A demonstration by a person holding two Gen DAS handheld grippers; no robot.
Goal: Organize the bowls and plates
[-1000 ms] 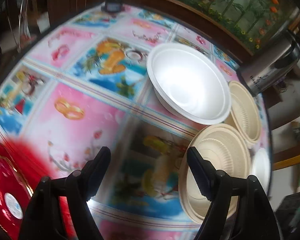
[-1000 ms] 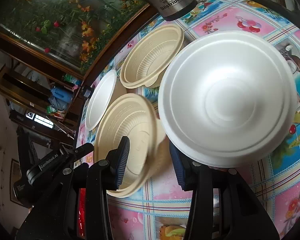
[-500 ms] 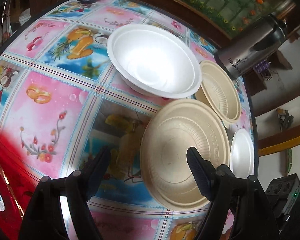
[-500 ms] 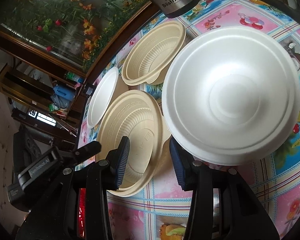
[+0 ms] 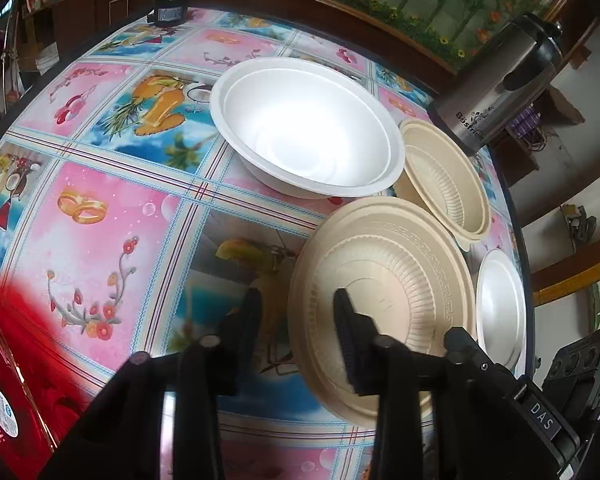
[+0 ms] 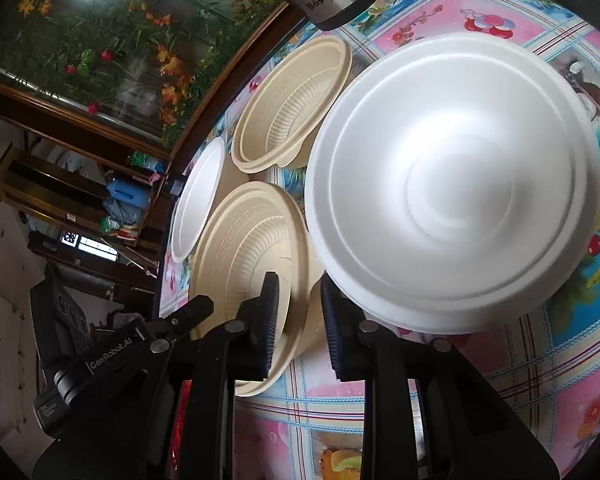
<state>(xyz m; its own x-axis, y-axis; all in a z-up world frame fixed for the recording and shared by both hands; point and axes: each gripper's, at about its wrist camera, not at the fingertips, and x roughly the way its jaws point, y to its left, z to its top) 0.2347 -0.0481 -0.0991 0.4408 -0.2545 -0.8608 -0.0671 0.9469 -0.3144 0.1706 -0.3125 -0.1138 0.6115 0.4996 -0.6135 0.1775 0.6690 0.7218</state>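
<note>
We see the large beige plate lying near the right edge of the table, and both tools meet at its near rim. Our left gripper is closing with that rim between its jaws: one finger sits over the plate's ribbed inside, the other outside on the cloth, and we cannot tell whether the pads press on it yet. Our right gripper is closing too, one finger over the same plate and the other just outside its rim, beside the big white bowl; again we cannot tell if it bites.

The white bowl stands upright beyond the plate, toward the middle of the table, its rim close to the plate's far edge. To the right of it, a deeper beige bowl sits just beside both. A small white plate lies at the table's right edge, next to the beige plate.

Farther right stands a steel flask. At the near left corner lies a red packet, and a small black object sits on the far edge.
</note>
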